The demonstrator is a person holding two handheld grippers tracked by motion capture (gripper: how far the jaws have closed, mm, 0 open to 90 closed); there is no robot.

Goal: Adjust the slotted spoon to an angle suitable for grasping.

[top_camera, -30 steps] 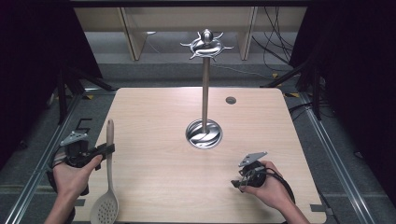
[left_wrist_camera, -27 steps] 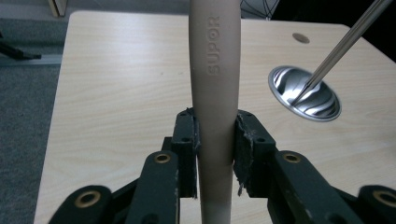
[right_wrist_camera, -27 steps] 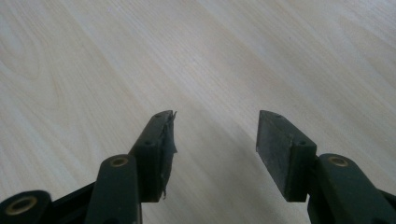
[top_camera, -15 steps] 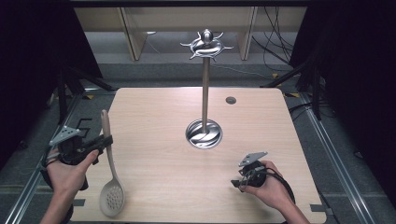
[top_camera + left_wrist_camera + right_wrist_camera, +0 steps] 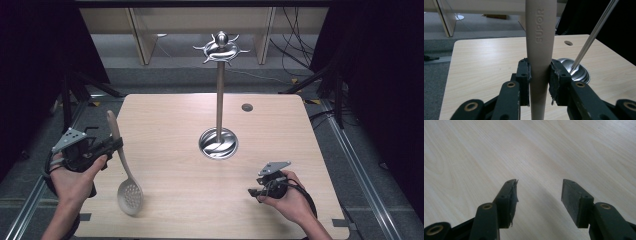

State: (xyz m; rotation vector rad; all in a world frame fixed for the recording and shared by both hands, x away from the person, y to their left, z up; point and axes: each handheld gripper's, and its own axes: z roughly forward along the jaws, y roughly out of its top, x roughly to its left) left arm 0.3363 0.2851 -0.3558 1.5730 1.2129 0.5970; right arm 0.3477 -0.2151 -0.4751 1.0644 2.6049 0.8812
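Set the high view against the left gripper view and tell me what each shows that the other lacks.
High view alone: the slotted spoon's perforated bowl hanging low, the rack's hooked top, and the right gripper resting open at the near right. Left gripper view alone: the left gripper with jaws clamped on the beige handle, and raised SUPOR lettering above them. Both share: the wooden table, the rack's steel pole and dished base.
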